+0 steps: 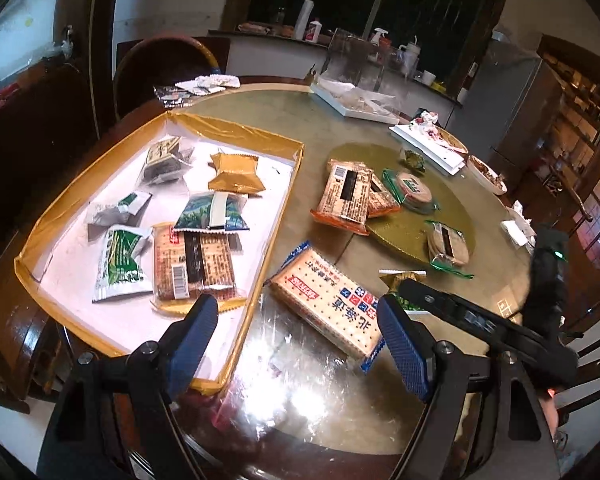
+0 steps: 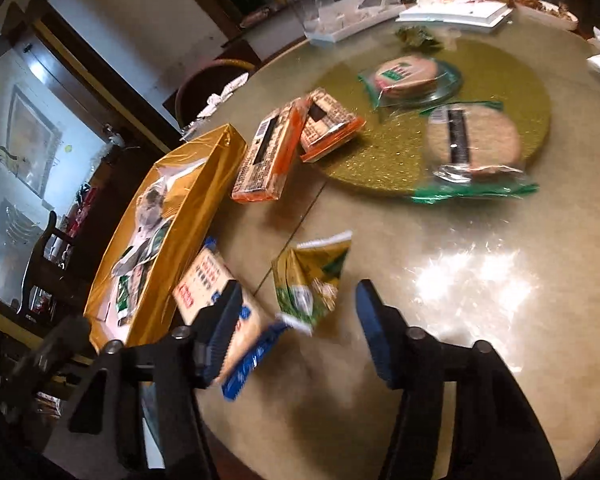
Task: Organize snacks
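A gold-rimmed tray (image 1: 236, 128) (image 2: 188, 200) at the table's left holds several snack packets. A blue-edged cracker pack (image 1: 328, 304) (image 2: 212, 296) lies on the table just right of the tray. My left gripper (image 1: 296, 320) is open, its fingers either side of that pack's near end, above it. A green-and-gold packet (image 2: 312, 280) (image 1: 400, 280) lies beside the cracker pack. My right gripper (image 2: 296, 308) is open and empty, with the packet between its fingers. Two orange cracker packs (image 1: 346, 196) (image 2: 268, 156) and two round biscuit packs (image 1: 414, 192) (image 2: 472, 140) lie further back.
A gold round mat (image 1: 404, 232) (image 2: 380, 160) lies mid-table under some packs. White boxes (image 1: 352, 104) and a bowl (image 1: 486, 170) stand at the far edge. A chair (image 1: 160, 64) stands behind the tray. The right gripper's body (image 1: 480, 320) reaches in at right.
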The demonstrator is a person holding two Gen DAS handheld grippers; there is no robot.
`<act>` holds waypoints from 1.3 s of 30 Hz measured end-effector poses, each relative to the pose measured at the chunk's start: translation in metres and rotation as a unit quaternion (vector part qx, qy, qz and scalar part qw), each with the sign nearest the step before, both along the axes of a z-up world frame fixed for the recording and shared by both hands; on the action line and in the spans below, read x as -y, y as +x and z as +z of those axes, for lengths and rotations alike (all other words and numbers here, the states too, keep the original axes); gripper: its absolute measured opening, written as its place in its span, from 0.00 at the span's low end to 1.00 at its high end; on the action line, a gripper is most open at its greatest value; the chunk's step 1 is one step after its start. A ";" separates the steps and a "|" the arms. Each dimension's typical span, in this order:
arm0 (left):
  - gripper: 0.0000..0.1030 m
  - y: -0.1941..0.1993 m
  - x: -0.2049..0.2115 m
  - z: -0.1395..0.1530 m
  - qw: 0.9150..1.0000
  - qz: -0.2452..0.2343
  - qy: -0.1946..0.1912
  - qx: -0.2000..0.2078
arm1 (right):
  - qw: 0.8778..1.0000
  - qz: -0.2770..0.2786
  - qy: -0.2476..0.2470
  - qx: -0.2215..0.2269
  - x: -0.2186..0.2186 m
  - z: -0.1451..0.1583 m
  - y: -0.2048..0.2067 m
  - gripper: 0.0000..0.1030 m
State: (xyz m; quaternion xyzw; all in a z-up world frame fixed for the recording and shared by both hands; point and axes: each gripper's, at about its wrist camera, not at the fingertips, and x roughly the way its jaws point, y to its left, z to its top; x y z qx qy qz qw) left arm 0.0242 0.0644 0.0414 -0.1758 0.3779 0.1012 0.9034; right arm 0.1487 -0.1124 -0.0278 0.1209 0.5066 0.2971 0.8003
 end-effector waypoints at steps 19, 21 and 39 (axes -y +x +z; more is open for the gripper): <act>0.80 0.089 0.047 -0.063 0.989 0.022 -0.055 -0.135 | 0.997 -0.076 0.020 0.018 0.068 -0.011 -0.011 0.22; 0.82 0.097 0.042 -0.063 0.989 0.045 -0.043 -0.136 | 0.996 -0.079 0.023 0.021 0.069 -0.013 -0.011 0.23; 0.65 0.039 0.087 -0.062 0.983 -0.116 0.109 -0.096 | 0.998 -0.059 0.007 0.004 0.074 -0.012 -0.017 0.34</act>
